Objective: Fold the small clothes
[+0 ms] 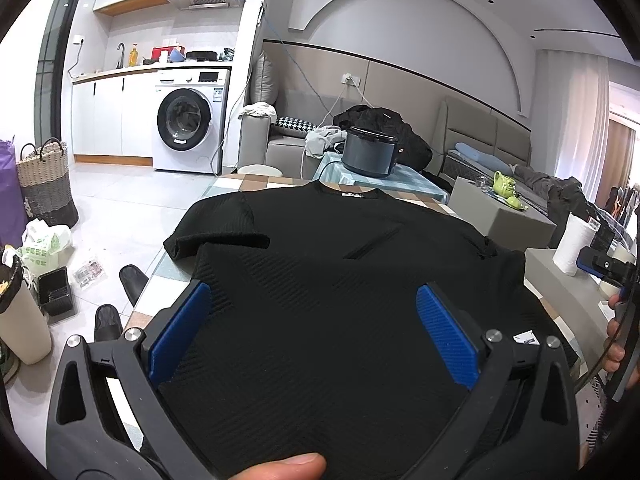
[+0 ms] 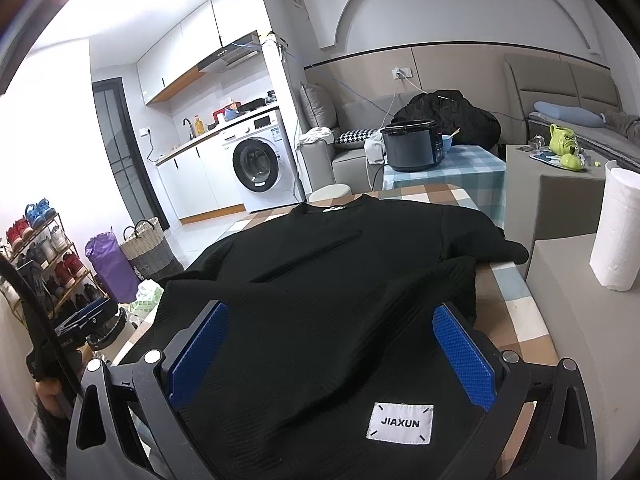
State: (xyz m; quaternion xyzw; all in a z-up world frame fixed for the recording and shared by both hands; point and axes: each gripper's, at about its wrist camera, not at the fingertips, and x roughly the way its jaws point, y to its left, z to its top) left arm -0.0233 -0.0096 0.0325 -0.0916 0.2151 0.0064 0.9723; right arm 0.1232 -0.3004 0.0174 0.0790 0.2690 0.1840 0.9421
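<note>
A black textured T-shirt [image 1: 320, 264] lies spread flat on a checkered table [image 1: 240, 184], collar at the far end. It also fills the right wrist view [image 2: 332, 272], with a white JIAXUN label [image 2: 400, 423] near the hem. My left gripper [image 1: 314, 312] is open, its blue pads wide apart just above the shirt's near left part. My right gripper [image 2: 330, 340] is open too, pads apart over the near right part by the label. Neither holds cloth. The right gripper also shows at the right edge of the left wrist view [image 1: 604, 266].
A dark rice cooker [image 1: 370, 152] stands on a small blue-checked table beyond the shirt. A paper towel roll [image 2: 616, 228] stands on a grey block to the right. Left of the table, on the floor, are slippers [image 1: 134, 280], bags and a woven basket [image 1: 46, 176].
</note>
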